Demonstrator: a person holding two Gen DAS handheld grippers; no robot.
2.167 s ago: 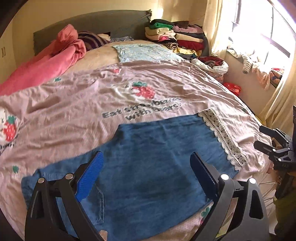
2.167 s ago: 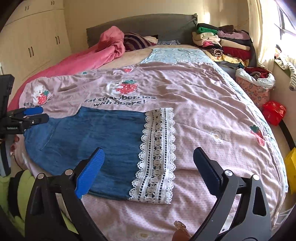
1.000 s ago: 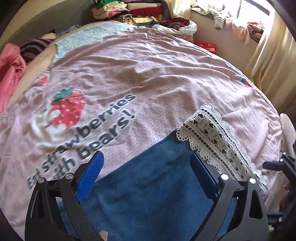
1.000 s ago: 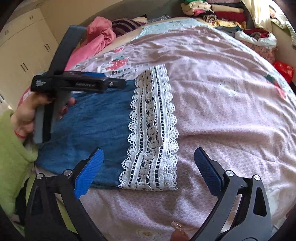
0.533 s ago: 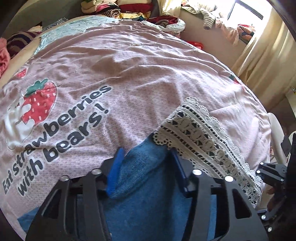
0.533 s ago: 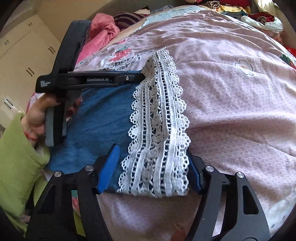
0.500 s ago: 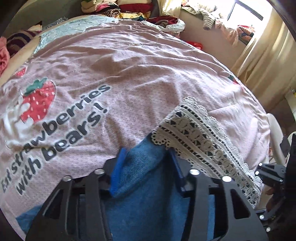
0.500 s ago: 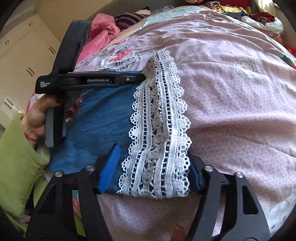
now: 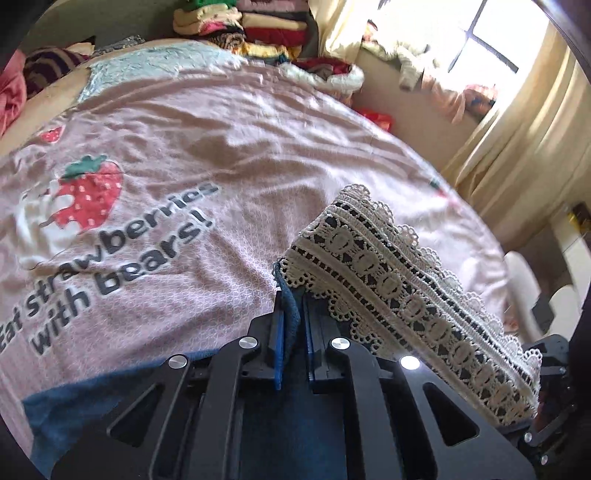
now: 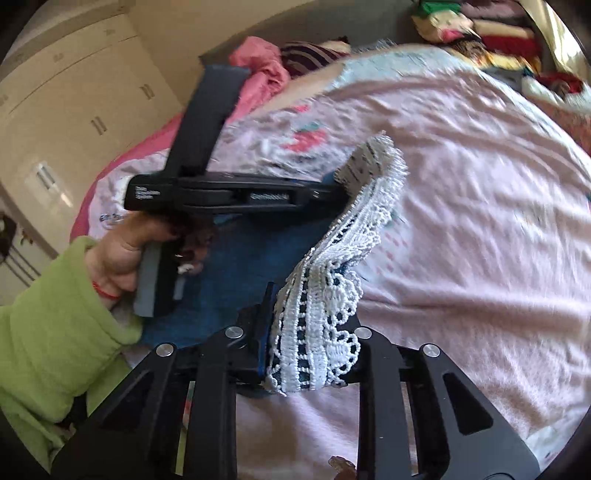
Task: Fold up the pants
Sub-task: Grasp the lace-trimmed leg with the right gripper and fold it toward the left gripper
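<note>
A pink bedspread (image 9: 258, 147) covers the whole bed, printed with a red strawberry (image 9: 90, 192) and dark lettering (image 9: 107, 254) that reads "Eat strawberries with bears!". On its near part lie the blue denim pants (image 10: 251, 258), whose white lace hem (image 9: 406, 288) is raised off the cover along the right edge. Far right, against the wall, sits a stack of folded clothes (image 9: 258, 26); far left, in the right wrist view, a pink blanket (image 10: 262, 70) is bunched by cream cupboard doors (image 10: 74, 92). The left gripper (image 9: 291, 332) has its blue pads pressed together on a pinch of denim at the far corner of the hem; white print on its black side is too blurred to read. The right gripper (image 10: 306, 343) is clamped on the near corner of the lace hem, which drapes over its fingers.
</note>
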